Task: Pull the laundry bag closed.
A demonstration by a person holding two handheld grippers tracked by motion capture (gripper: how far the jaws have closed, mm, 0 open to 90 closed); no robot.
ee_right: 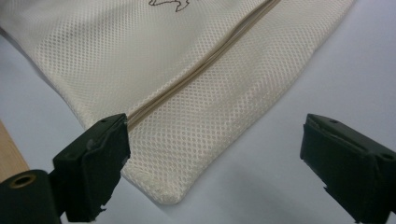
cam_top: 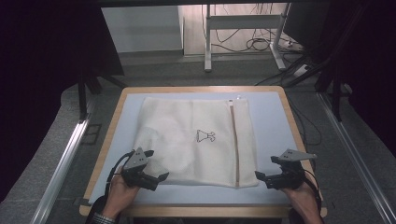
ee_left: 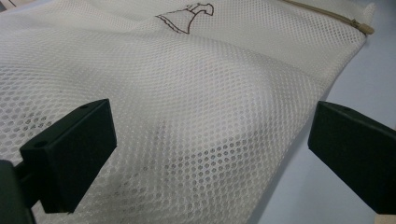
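A cream mesh laundry bag [cam_top: 196,142] is lying flat mid-frame on the table [cam_top: 271,116]. The left gripper [cam_top: 150,171] and right gripper [cam_top: 267,176] are hovering at its lower corners, jaws spread, pinching nothing.

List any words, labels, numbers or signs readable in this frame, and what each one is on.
No readable words or numbers anywhere.
The mesh laundry bag bears one sign: a small dark outline drawing, possibly a dress, with no lettering.
Its zipper shows no legible marking.
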